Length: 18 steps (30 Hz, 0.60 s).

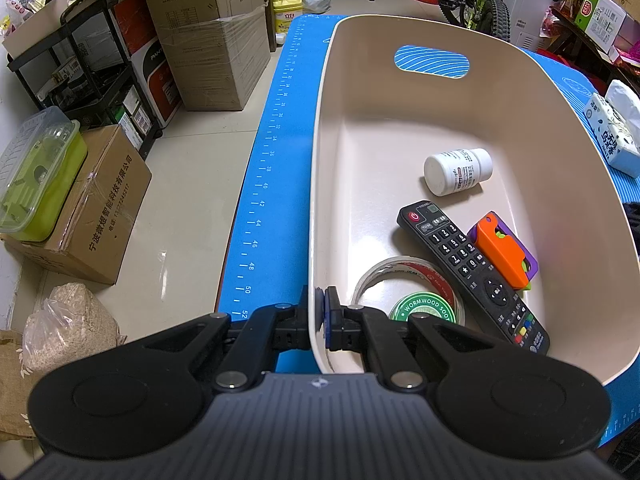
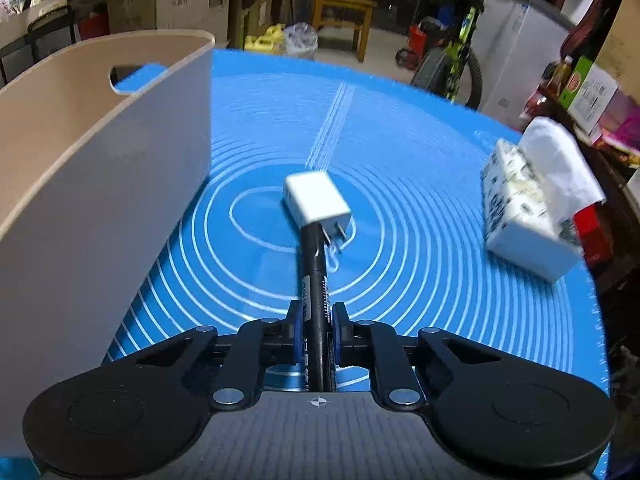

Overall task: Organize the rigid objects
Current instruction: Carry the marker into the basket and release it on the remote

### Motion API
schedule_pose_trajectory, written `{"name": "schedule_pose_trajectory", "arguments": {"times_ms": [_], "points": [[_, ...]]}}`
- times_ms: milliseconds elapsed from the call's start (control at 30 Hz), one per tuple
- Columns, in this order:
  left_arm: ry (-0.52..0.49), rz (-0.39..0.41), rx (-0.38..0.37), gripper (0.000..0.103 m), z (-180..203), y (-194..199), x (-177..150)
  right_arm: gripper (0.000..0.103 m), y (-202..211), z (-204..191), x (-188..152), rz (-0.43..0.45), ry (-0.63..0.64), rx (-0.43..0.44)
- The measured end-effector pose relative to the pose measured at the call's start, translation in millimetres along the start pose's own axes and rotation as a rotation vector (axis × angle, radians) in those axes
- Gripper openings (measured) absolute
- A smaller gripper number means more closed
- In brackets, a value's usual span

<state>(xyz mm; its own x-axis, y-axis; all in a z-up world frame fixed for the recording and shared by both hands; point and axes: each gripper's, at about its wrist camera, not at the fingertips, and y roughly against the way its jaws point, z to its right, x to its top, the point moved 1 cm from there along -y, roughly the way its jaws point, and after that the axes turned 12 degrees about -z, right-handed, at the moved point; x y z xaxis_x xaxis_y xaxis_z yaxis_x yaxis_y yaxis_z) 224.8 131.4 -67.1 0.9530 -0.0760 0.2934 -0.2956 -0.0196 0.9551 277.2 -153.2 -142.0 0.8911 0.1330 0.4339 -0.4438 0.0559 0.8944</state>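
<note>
Left wrist view: your left gripper (image 1: pixel 320 314) is clamped on the near wall of the beige bin (image 1: pixel 320 128), one finger outside and one inside; in the bin lie a white pill bottle (image 1: pixel 458 171) on its side, a black remote (image 1: pixel 474 272), an orange-purple toy (image 1: pixel 503 251) touching the remote, and a tape roll (image 1: pixel 400 280) with a green tin (image 1: pixel 424 312) in it. Right wrist view: your right gripper (image 2: pixel 315 330) is closed on a black marker (image 2: pixel 316 280) pointing forward over the blue mat (image 2: pixel 420 152), its tip at the white charger (image 2: pixel 316 200) — contact likely, blur makes it uncertain. The bin sits left, a tissue pack (image 2: pixel 528 208) right.
</note>
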Motion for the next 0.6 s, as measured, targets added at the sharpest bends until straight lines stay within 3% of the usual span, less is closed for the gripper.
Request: {"name": "schedule_pose_trajectory", "arguments": {"times_ms": [333, 600], "points": [[0.0, 0.0, 0.0, 0.006, 0, 0, 0, 0.025, 58, 0, 3, 0.137, -0.009, 0.028], [0.0, 0.0, -0.002, 0.006, 0, 0, 0, 0.025, 124, -32, 22, 0.307, 0.031, 0.079]]}}
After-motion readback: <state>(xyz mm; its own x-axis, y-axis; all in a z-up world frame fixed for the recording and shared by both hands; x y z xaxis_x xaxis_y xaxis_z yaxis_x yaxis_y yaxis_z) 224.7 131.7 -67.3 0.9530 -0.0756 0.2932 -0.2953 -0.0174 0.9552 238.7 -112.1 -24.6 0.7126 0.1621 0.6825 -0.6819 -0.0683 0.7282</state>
